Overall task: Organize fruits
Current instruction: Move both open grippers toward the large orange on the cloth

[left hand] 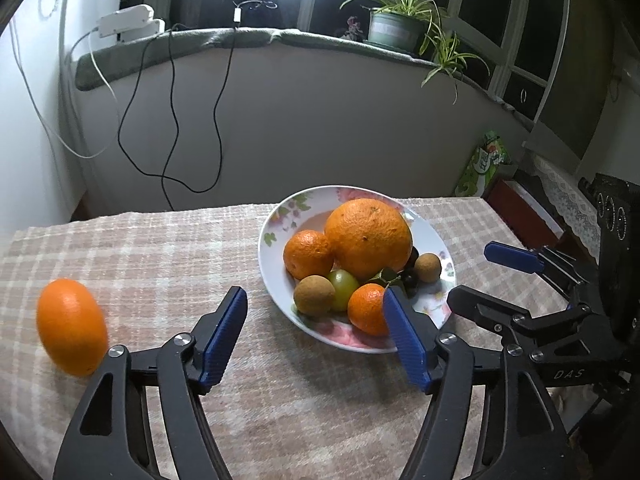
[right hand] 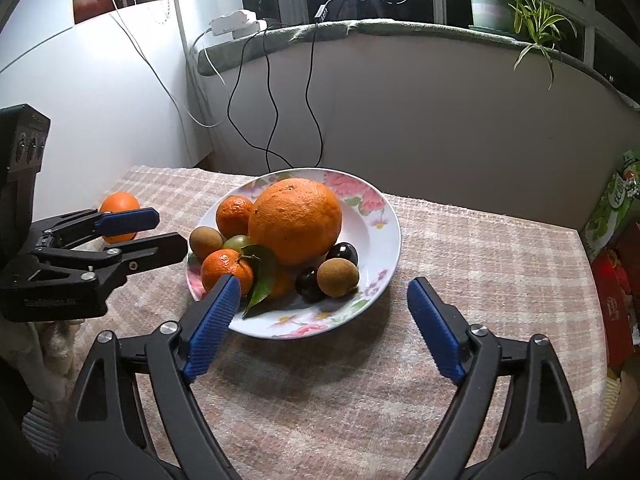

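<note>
While both hand-held grippers hover over the cloth-covered desk (right hand: 460,240), the floral plate (right hand: 384,236) serves as the landmark for every position given below. Left hand-held gripper (left hand: 314,304): jaws spread wide with nothing between the blue pads, its right-side pad overlapping the near rim of the plate in the left wrist view. Right hand-held gripper (right hand: 324,294): jaws likewise wide apart and empty, straddling the near edge of the plate without touching it.

On the plate, a large orange (right hand: 295,220) sits at the centre. A smaller mandarin (right hand: 234,216) lies against its left side, and a leafy mandarin (right hand: 224,270) rests at the plate's near left. Two brown longans (right hand: 337,277) lie on the plate, one near left and one near right of the large orange, with a green grape (right hand: 237,242) between the mandarins and two dark grapes (right hand: 308,284) beside the right-hand longan.

Off the plate, a loose orange (left hand: 71,326) lies on the desk well to the plate's left, beyond the left hand-held gripper.
</note>
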The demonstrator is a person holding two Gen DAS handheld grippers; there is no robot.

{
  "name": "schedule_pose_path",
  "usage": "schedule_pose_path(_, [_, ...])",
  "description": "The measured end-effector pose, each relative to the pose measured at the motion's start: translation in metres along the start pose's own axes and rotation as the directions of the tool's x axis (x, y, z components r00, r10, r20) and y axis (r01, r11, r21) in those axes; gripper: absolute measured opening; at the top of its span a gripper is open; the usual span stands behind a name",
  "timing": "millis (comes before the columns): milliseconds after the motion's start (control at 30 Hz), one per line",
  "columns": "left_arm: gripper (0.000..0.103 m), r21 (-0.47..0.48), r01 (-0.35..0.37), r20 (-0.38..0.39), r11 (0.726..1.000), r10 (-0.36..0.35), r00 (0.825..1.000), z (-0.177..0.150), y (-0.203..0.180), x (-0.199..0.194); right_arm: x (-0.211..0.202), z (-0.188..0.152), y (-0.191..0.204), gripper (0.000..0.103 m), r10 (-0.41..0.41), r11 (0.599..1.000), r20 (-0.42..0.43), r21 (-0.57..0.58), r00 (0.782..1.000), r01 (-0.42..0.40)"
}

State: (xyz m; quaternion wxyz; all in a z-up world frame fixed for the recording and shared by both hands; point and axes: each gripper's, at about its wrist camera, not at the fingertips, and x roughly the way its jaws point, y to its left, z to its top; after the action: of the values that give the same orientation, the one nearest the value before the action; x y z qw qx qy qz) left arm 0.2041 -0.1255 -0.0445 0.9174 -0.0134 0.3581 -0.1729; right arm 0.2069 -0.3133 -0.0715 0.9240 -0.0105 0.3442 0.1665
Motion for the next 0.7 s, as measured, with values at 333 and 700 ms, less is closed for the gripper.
schedule_pose_path(333, [0.080, 0.011, -0.047, 0.030, 0.999, 0.046, 0.998, -0.005, 0.007, -0.023, -0.008, 0.008, 0.015, 0.094, 0.003, 1.000, 0.012, -0.007, 1.000, -0.003])
schedule_pose_path(700, [0.081, -0.010, -0.077, 0.057, 0.997, 0.077, 0.995, -0.009, 0.031, -0.042, -0.001, 0.019, 0.039, 0.095, 0.027, 0.999, 0.011, -0.036, 1.000, -0.027])
